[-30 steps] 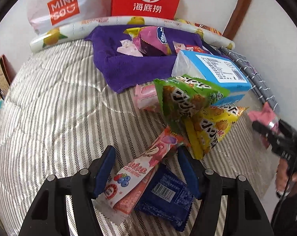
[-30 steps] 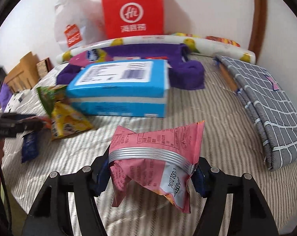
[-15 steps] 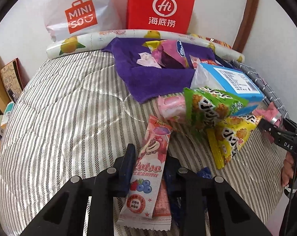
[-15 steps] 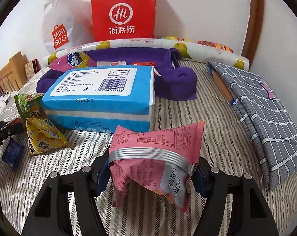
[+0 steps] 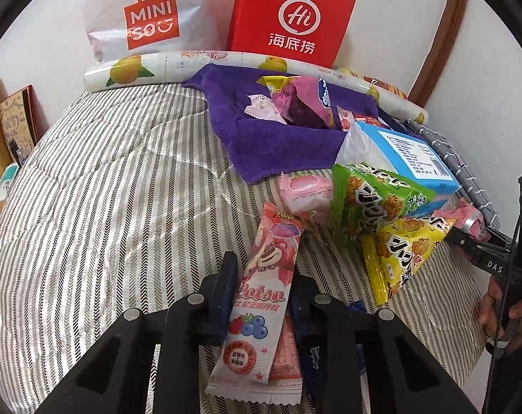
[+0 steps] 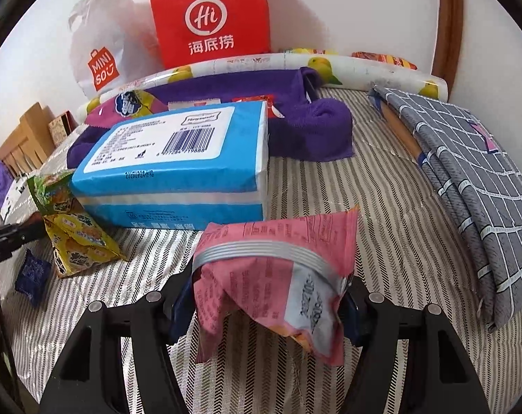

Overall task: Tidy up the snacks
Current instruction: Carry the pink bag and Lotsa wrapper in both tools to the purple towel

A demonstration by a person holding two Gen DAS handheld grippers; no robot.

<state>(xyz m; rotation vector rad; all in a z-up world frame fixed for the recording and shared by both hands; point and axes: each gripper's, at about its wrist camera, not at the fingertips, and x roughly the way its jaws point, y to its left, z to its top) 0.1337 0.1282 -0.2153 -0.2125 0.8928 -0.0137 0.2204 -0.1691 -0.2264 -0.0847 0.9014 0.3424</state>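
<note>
While clamped, left tongs (image 5: 261, 288) on Lotso wrapper (image 5: 261, 296), right tongs (image 6: 266, 296) on pink packet (image 6: 271, 276).

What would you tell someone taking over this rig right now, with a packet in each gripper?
Left gripper: shut on the Lotso stick packet, which looks lifted off the striped bed.
Right gripper: shut on the pink snack bag, held above the bed.
Done: a few snacks already lie on the purple towel.
Left: green bag, yellow bag, pink pack and dark blue packet lie loose by the blue tissue pack. Probably carry both held packets to the towel, then collect these.
</note>
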